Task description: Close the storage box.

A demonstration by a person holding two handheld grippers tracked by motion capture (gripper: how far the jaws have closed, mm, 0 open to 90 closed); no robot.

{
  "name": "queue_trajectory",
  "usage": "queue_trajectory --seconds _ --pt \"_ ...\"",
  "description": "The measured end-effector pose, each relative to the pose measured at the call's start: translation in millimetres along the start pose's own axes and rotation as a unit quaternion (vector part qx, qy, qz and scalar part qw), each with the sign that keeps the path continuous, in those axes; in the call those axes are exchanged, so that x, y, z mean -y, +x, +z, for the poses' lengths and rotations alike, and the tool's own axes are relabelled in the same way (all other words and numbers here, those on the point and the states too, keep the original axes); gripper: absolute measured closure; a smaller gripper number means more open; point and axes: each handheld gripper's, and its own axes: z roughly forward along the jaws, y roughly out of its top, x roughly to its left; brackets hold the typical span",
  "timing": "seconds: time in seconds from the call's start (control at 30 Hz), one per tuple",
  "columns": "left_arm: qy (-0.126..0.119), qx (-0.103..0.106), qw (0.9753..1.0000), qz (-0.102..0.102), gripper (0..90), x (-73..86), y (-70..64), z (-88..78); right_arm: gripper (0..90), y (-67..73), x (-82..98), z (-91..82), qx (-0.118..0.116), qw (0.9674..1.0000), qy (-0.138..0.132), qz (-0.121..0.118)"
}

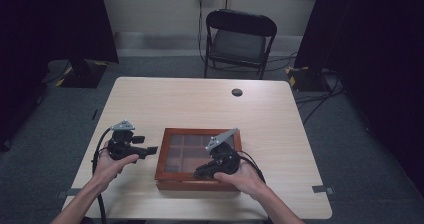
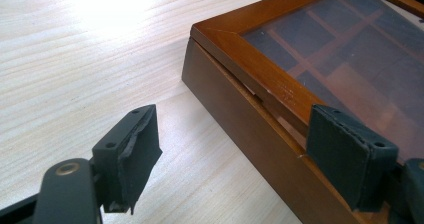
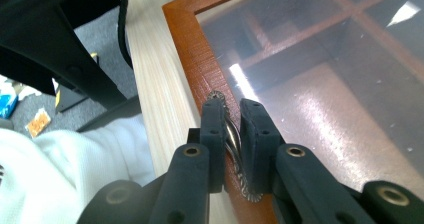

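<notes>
A brown wooden box [image 1: 197, 159] with a glass lid over several compartments lies near the table's front edge. My right gripper [image 1: 199, 173] reaches over its front rail and is shut on the small ornate metal handle [image 3: 231, 134] on the lid frame [image 3: 192, 49]; the right gripper [image 3: 232, 109] has both pads pinching that handle. My left gripper [image 1: 151, 149] is level, just left of the box, jaws wide apart. In the left gripper view the left gripper [image 2: 240, 134] straddles the box's near corner [image 2: 235, 114], pads apart from the wood. A thin gap shows under the lid edge [image 2: 252, 91].
The light wooden table [image 1: 190, 104] has a round cable port [image 1: 237, 92] at the back. A black folding chair [image 1: 240, 39] stands behind it. Cables trail from both grippers toward the front edge. A white garment [image 3: 75, 159] shows below the table edge.
</notes>
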Motion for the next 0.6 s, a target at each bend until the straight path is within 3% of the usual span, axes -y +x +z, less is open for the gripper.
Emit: queue_trajectory --seconds 0.43,0.6 --pt "0.005 0.002 1.0 0.003 21.3 0.0 -1.4 1.5 82.1 -3.9 8.4 14.5 0.001 0.9996 0.026 0.007" --pt "0.008 0.002 1.0 0.004 21.3 0.0 -1.0 1.9 82.0 -5.0 9.1 15.0 -0.002 0.9998 0.021 0.005"
